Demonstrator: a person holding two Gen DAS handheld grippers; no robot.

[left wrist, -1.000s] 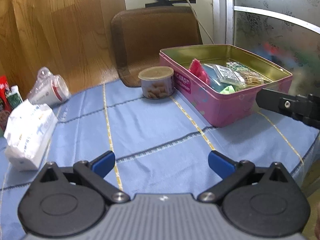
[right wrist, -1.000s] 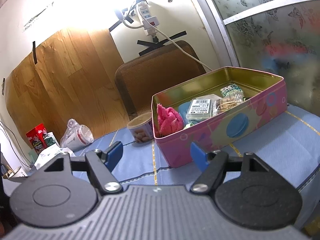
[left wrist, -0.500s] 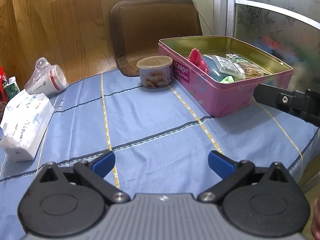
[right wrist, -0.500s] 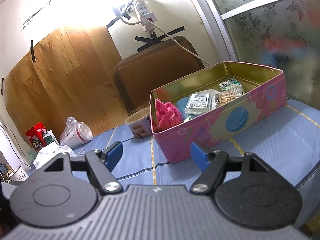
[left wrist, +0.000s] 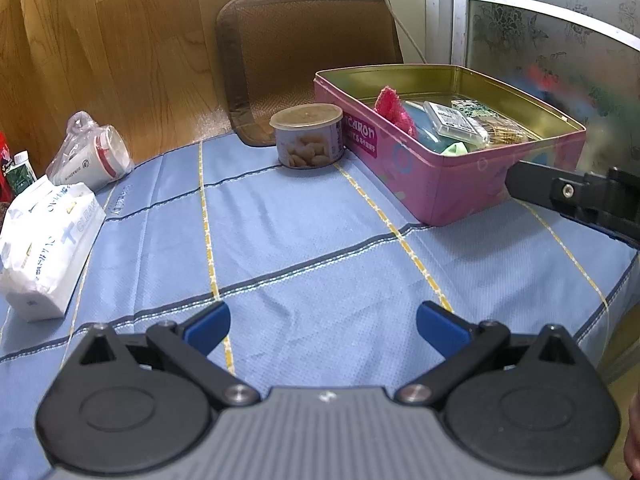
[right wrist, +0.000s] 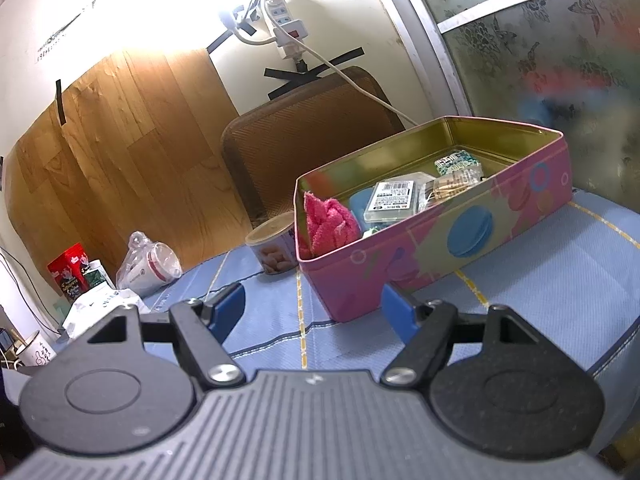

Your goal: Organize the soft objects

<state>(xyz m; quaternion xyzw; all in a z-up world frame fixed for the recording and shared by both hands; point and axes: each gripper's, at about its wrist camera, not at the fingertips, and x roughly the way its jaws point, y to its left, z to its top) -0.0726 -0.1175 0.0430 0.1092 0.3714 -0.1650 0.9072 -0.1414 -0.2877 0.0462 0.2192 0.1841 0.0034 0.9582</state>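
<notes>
A pink tin (left wrist: 448,184) (right wrist: 420,256) stands open on the blue tablecloth (left wrist: 304,232). Inside it a pink fluffy cloth (left wrist: 394,108) (right wrist: 328,224) leans at the near-left corner, beside a blue item, a clear labelled packet (right wrist: 394,196) and other small packs. My left gripper (left wrist: 322,326) hovers open over bare cloth, well short of the tin, with nothing between its fingers. My right gripper (right wrist: 312,308) is open too, just in front of the tin's near corner; one of its fingers (left wrist: 560,196) shows at the right edge of the left wrist view.
A round can of nuts (left wrist: 308,136) (right wrist: 274,246) stands left of the tin. A white tissue pack (left wrist: 44,240) and a bagged cup (left wrist: 92,156) (right wrist: 150,266) lie at the left. A brown chair back (left wrist: 308,52) rises behind the table. The table edge (left wrist: 616,292) curves at right.
The left wrist view has tipped slightly, so the tin and can sit a little higher in frame. Both grippers stay open and nothing on the table has moved.
</notes>
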